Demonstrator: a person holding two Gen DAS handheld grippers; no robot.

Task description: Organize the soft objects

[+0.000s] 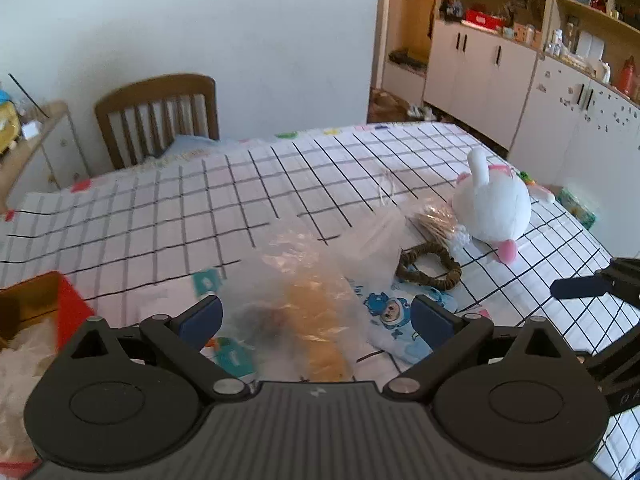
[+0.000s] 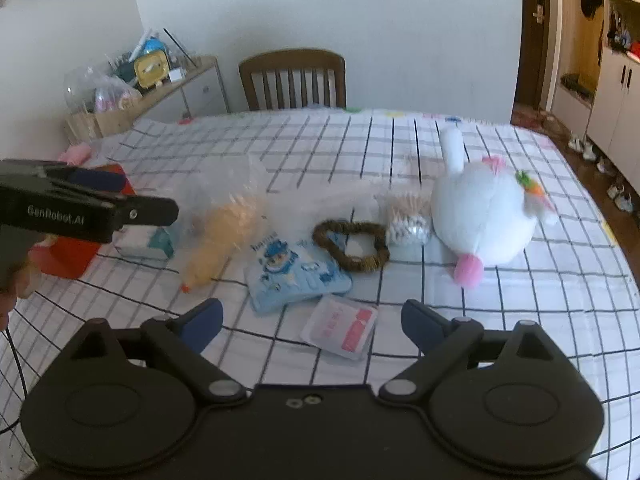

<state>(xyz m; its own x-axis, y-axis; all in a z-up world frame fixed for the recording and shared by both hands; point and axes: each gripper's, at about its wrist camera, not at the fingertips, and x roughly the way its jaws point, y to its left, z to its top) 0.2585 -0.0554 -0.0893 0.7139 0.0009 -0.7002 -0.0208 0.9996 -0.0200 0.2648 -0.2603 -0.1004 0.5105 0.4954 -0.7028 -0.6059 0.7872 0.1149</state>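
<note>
Wide-open and empty, the left gripper (image 1: 316, 322) hangs over a bagged yellow toy (image 1: 320, 320), with a red box (image 1: 70, 312) at its left holding only something pale. From the right wrist, the right gripper (image 2: 312, 320) also gapes empty above a small packet (image 2: 340, 332); the blue pouch (image 2: 296, 276), scrunchie (image 2: 352, 244) and white plush (image 2: 484, 216) lie loose on the table (image 2: 520, 320), so I judge sorting barely begun.

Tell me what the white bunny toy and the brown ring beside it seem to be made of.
White bunny toy: plush fabric, likely stuffed; matte, fuzzy, rounded body. Brown ring: looks like gathered fabric or woven fibre; ridged, dull surface, too blurred to settle.
</note>
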